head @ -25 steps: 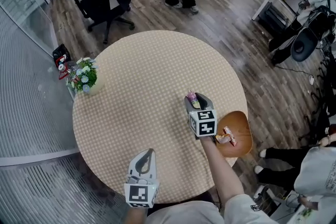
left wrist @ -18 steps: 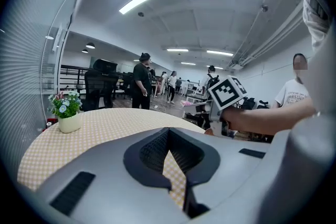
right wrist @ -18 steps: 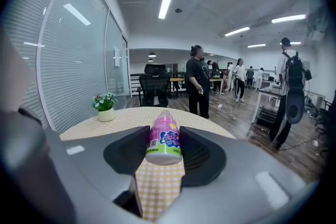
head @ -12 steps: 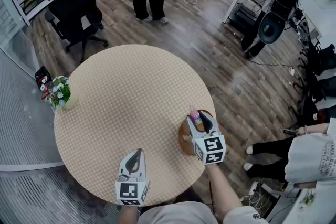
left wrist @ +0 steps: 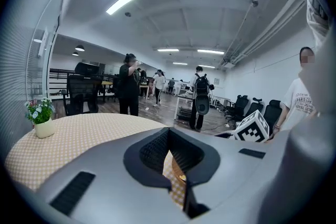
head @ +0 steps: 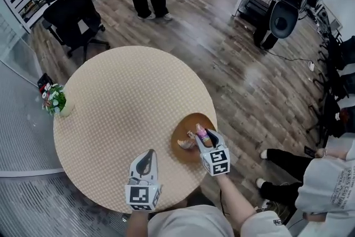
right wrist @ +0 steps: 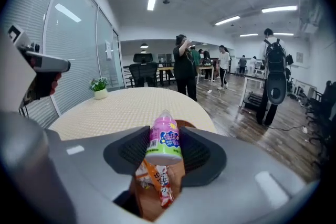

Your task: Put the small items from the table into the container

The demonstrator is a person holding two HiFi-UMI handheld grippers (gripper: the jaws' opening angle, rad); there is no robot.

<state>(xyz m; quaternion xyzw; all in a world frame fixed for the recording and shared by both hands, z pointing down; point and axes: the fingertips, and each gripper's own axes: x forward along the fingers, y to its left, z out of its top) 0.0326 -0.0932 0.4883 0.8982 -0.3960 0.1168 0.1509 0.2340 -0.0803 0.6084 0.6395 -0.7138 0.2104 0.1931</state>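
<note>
Only blue label [right wrist: 167,139] on pink bottle [right wrist: 162,122], illegible

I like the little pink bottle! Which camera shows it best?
The right gripper view: the pink bottle fills the middle, clamped between the fingers, label showing. The head view shows it tiny above the wooden bowl. The left gripper view misses it.
</note>
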